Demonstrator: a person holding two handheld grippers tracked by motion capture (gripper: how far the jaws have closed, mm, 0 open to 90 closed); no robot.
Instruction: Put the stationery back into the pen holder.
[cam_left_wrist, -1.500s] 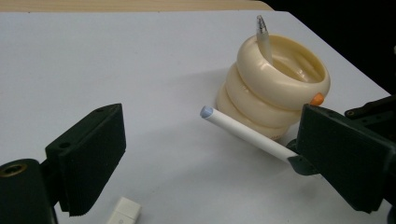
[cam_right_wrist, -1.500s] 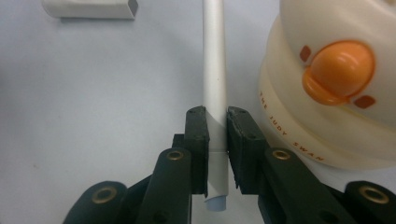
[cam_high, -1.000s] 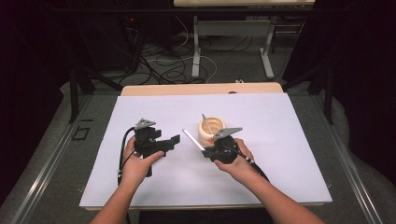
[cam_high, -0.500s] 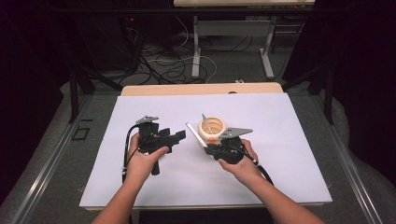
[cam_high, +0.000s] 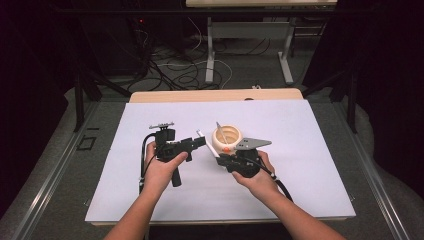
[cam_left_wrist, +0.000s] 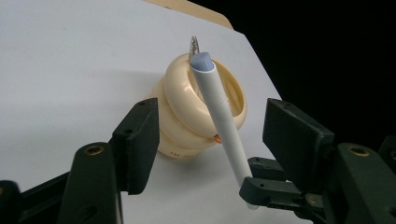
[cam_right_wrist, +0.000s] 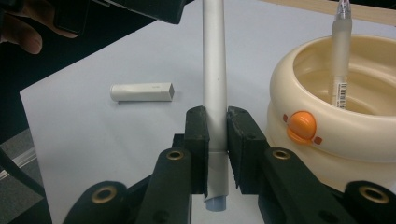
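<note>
Seen from above, a person sits at a desk (cam_high: 300, 165) covered with a white sheet, holding one set of tongs in each hand near the middle of the frame. The right tongs (cam_right_wrist: 216, 135) are clamped on the lower end of a white pen (cam_right_wrist: 214, 70), which stands tilted up just beside a cream round pot (cam_right_wrist: 336, 135) with an orange button on its side. In the high view the pot (cam_high: 227, 138) sits at the centre of the frame, and a second, clear pen (cam_right_wrist: 340, 56) already stands inside it. The left tongs (cam_left_wrist: 210, 140) are spread wide and hold nothing; in the left gripper view the white pen (cam_left_wrist: 219, 116) crosses the gap between them, in front of the pot (cam_left_wrist: 187, 121). A small white cap (cam_right_wrist: 142, 92) lies flat on the sheet at the left of the right gripper view, well apart from the pot. The step in hand appears to be handling the white pen between the two tongs, perhaps passing it over or guiding it to the pot; which one cannot be told for sure. The next move likely calls for the left tongs (cam_high: 197, 142) to narrow on the upper shaft squarely, without knocking the pot, before the right tongs (cam_high: 220, 160) let go.
</note>
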